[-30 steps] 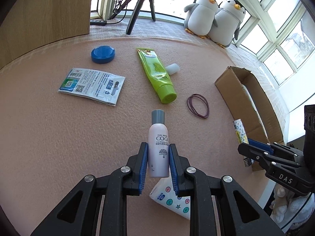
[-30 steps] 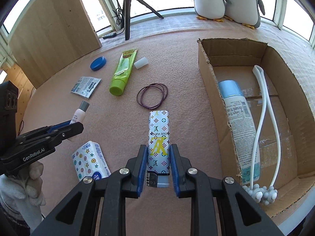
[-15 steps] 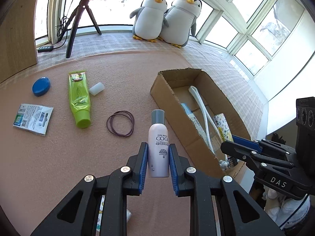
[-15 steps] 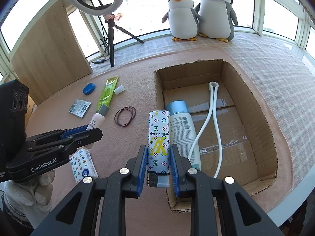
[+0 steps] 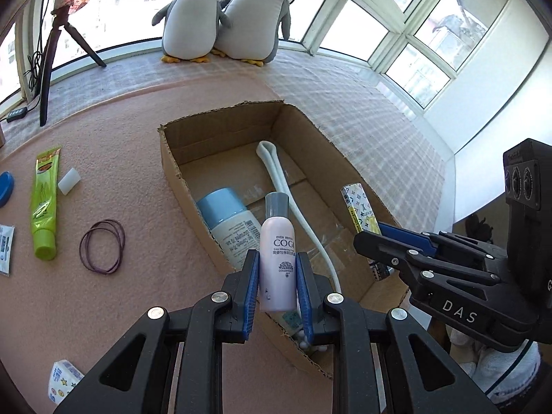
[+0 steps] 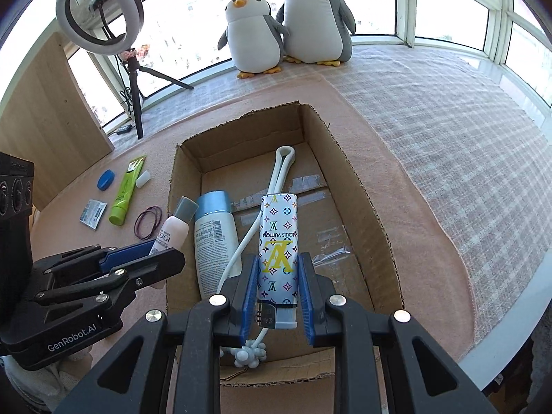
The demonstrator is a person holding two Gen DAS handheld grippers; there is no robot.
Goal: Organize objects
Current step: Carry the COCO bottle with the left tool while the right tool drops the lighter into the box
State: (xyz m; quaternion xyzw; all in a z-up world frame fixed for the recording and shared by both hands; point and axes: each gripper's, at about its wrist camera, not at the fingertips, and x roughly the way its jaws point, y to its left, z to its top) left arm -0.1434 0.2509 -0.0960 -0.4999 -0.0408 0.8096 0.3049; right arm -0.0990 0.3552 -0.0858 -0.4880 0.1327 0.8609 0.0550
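The left gripper (image 5: pixel 277 284) clamps a pale lilac plastic bottle with a grey cap (image 5: pixel 278 257) between its blue pads, holding it above the near left wall of the open brown cardboard box (image 5: pixel 220 131); the right gripper (image 6: pixel 277 284) is closed on a white patterned lighter printed with a yellow monogram (image 6: pixel 278 243), which hangs over the middle of the same box; inside the box lie a white spray can with a light blue cap (image 6: pixel 214 231) along the left wall and, just beside it, a white looped cord with knobbed ends (image 6: pixel 276 179) running the length of the floor; left of the box, on the pink textured mat (image 5: pixel 103 310), a dark purple elastic band (image 5: pixel 102 250) lies near a lime green squeeze tube (image 5: pixel 44 203), with a small white cap (image 5: pixel 69 180) just beside the tube and a round blue lid (image 6: pixel 106 179) further left; a printed sachet (image 6: pixel 92 209) lies in front of the lid; at the window sit two grey and white plush penguins (image 6: pixel 286 24), touching each other; a white ring light on a black tripod (image 6: pixel 100 17) stands to their left.
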